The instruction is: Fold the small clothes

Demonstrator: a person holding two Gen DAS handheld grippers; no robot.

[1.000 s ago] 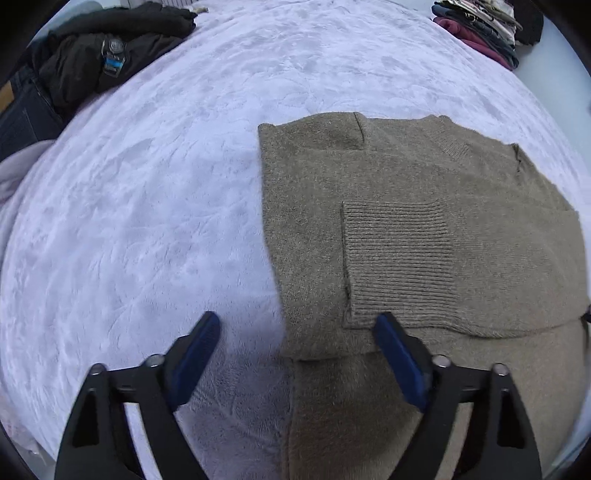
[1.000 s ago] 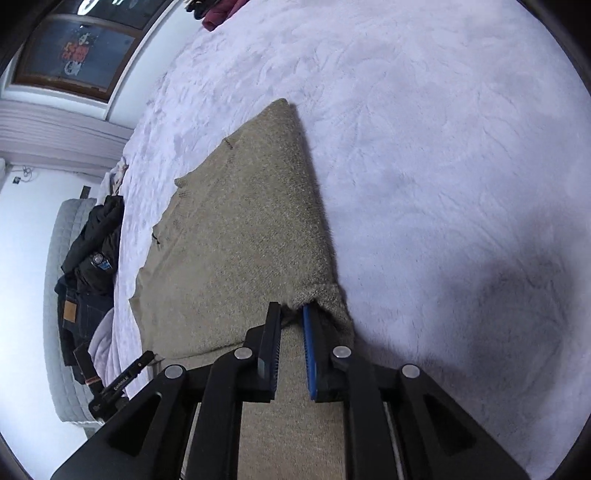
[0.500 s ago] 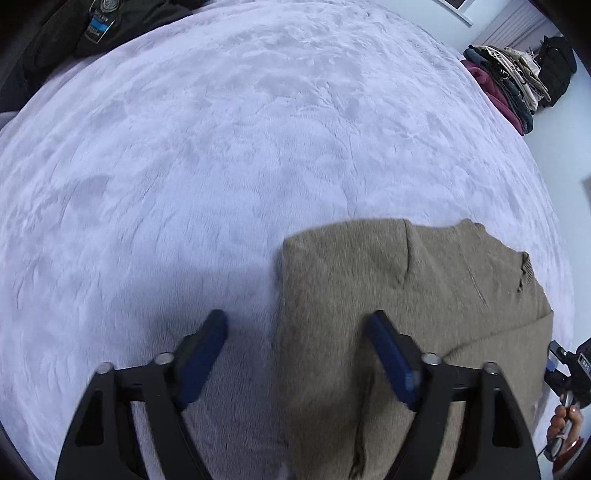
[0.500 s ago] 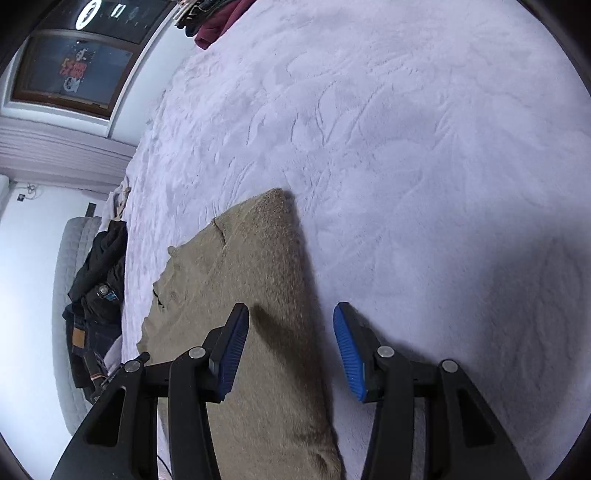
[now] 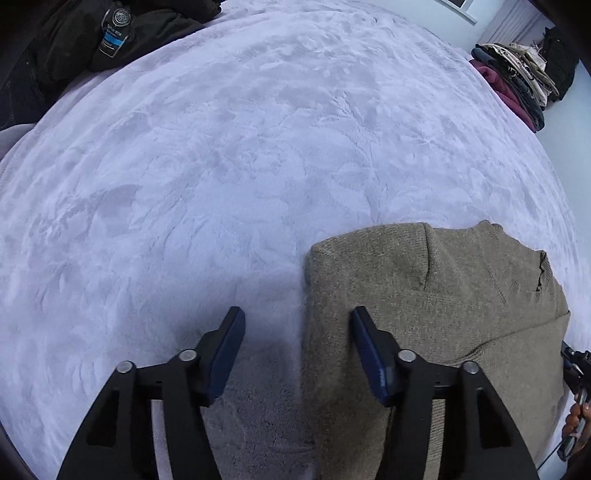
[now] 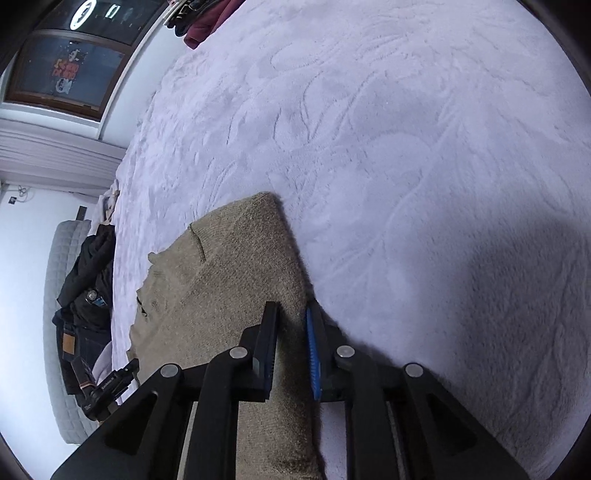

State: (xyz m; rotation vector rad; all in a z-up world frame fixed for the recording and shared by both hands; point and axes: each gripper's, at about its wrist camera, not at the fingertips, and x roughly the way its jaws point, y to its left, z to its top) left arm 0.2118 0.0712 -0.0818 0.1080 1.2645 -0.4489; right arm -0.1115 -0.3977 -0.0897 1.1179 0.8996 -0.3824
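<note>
Status: olive knit sweater [image 5: 436,295] lies on the bed [image 5: 240,155], already folded into a compact block; a sleeve looks tucked over the body and the left edge is a clean straight fold; my read is one more fold left, near half over far half, then move it aside; left claw [image 5: 297,350] stands fairly wide and is opening, straddling the sweater's left edge, one pad on bare blanket, the other over the knit, nothing pinched; right claw [image 6: 291,350] is narrow and closing, with the sweater's right edge between the pads; pads look close to the knit, but a firm grip isn't clear from the frame; edges: far corner of the sweater is square and flat in both views; collar notch sits on the right side in the left view; room: large bare stretch of blanket on the far side and to the left, and to the right of the sweater in the right view; dark clothes pile [image 5: 110,33] far left and folded stack [image 5: 517,77] far right are both well apart from the work zone; nothing blocks a fold.
</note>
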